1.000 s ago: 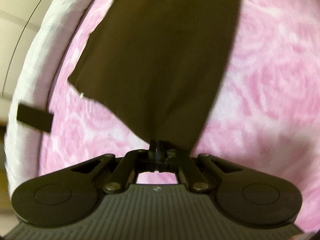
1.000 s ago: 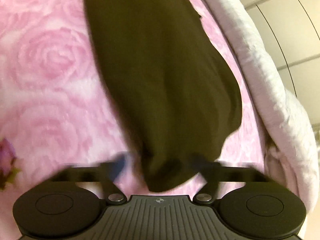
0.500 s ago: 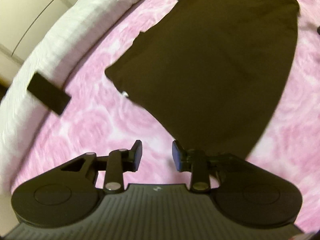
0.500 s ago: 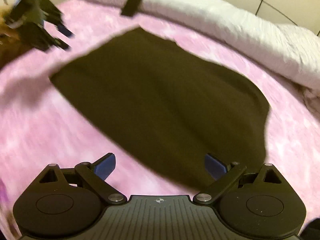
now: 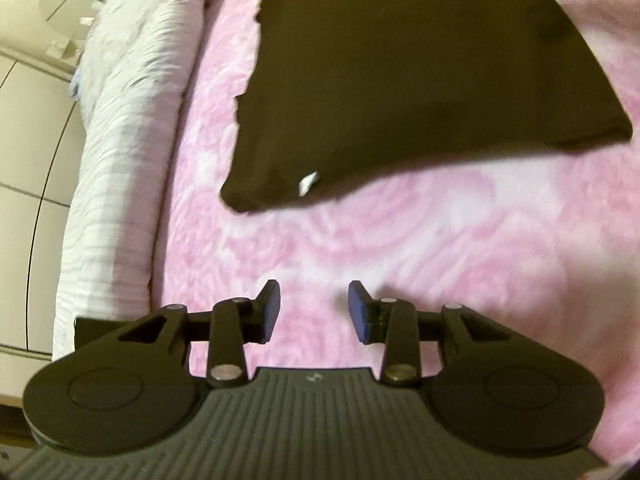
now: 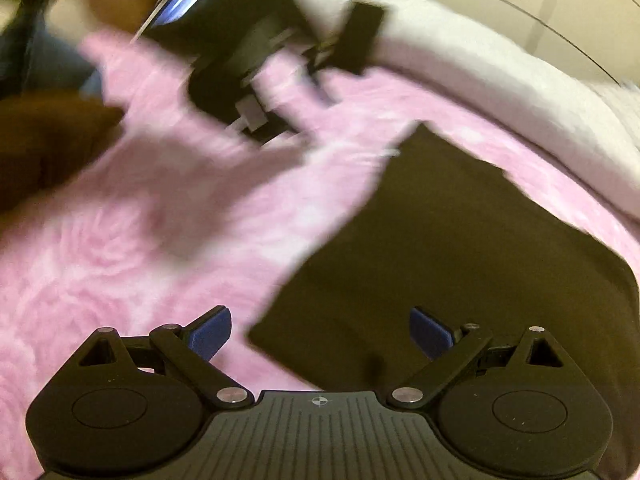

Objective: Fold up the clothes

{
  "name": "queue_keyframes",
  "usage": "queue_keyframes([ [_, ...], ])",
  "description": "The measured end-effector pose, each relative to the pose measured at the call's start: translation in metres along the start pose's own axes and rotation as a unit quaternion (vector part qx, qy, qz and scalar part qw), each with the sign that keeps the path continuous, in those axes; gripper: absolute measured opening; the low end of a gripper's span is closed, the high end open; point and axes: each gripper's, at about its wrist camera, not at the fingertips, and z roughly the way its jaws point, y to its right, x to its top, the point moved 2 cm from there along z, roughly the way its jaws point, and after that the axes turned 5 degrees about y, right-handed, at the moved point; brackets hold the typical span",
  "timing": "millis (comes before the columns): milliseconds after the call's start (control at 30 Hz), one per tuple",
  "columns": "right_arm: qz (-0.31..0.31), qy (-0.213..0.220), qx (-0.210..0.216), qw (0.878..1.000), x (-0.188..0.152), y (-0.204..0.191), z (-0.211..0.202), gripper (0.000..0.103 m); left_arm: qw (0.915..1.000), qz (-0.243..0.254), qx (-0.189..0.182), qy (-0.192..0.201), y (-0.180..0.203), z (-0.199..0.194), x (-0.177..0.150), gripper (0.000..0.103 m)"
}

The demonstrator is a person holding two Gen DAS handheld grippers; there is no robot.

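Note:
A dark folded garment (image 5: pixel 420 80) lies flat on the pink rose blanket (image 5: pixel 400 248), a small white tag (image 5: pixel 308 182) at its near corner. My left gripper (image 5: pixel 314 312) hovers over bare blanket short of that corner. Its jaws are opening and nothing is between them. In the right wrist view the same garment (image 6: pixel 480 260) fills the right side. My right gripper (image 6: pixel 320 336) stands open and wide above the garment's near corner, its blue pads (image 6: pixel 212 336) clear of the cloth. The picture is blurred by motion.
A white quilt (image 5: pixel 128 120) runs along the blanket's far edge, with a black strip (image 6: pixel 360 36) lying on it. Pale cabinet doors (image 5: pixel 24 160) stand beyond. A brown cloth (image 6: pixel 40 144) lies at the left. The left tool's blurred black body (image 6: pixel 236 52) hangs above the blanket.
Both grippers let go of the dark garment, which now lies flat. The left jaws went from shut on the cloth to open. Both hands swung away sideways and rolled.

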Motion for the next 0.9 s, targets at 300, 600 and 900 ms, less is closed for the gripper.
queue_keyframes([
  [300, -0.069, -0.045, -0.067, 0.994, -0.007, 0.013, 0.032, 0.019, 0.9929, 0.095, 0.008, 0.072, 0.015, 0.028, -0.008, 0.042],
  [600, 0.149, 0.02, -0.052, 0.987, 0.008, 0.092, -0.02, 0.017, 0.9559, 0.25, 0.039, 0.15, 0.008, 0.08, 0.032, 0.048],
  [900, 0.102, 0.038, -0.07, 0.992, -0.001, 0.079, -0.034, 0.039, 0.9635, 0.224, -0.031, 0.143, -0.011, 0.098, 0.058, 0.014],
])
